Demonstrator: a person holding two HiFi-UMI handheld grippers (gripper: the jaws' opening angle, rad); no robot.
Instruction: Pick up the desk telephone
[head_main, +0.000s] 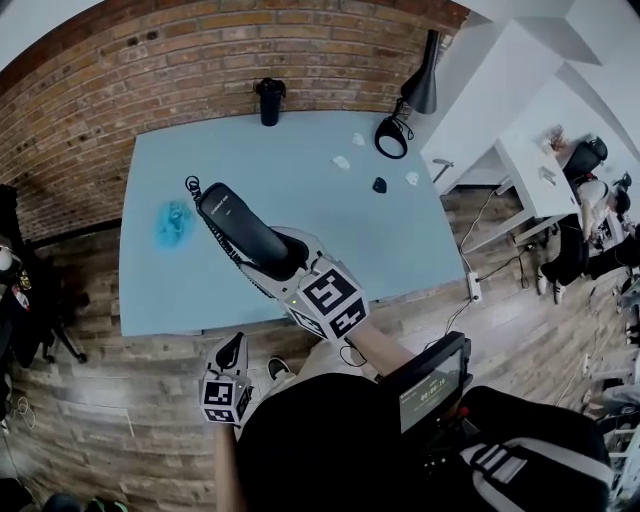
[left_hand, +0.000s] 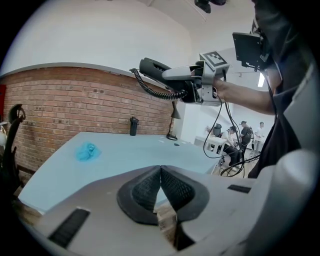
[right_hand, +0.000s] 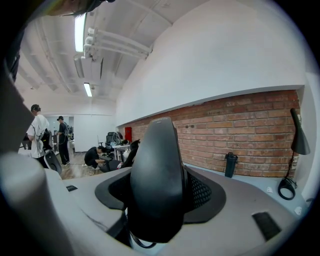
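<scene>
My right tongs (head_main: 287, 256) grip the telephone handset (head_main: 240, 228) above the table (head_main: 300, 170). My left tongs (left_hand: 161, 184) are clenched together. A dark flask (head_main: 269, 100) stands at the far edge.

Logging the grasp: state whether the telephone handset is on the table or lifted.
Lifted: the right gripper is shut on the handset, which hangs well above the table.

Red brick wall (head_main: 200, 50) runs along the back, a pale blue table (head_main: 330, 200) sits in front of it on a wood-plank floor (head_main: 90, 400), a black lamp (head_main: 422, 90) stands at the table's far corner, white desks (head_main: 530, 165) are off to the right, and strip lights (right_hand: 80, 32) glow on the white ceiling
</scene>
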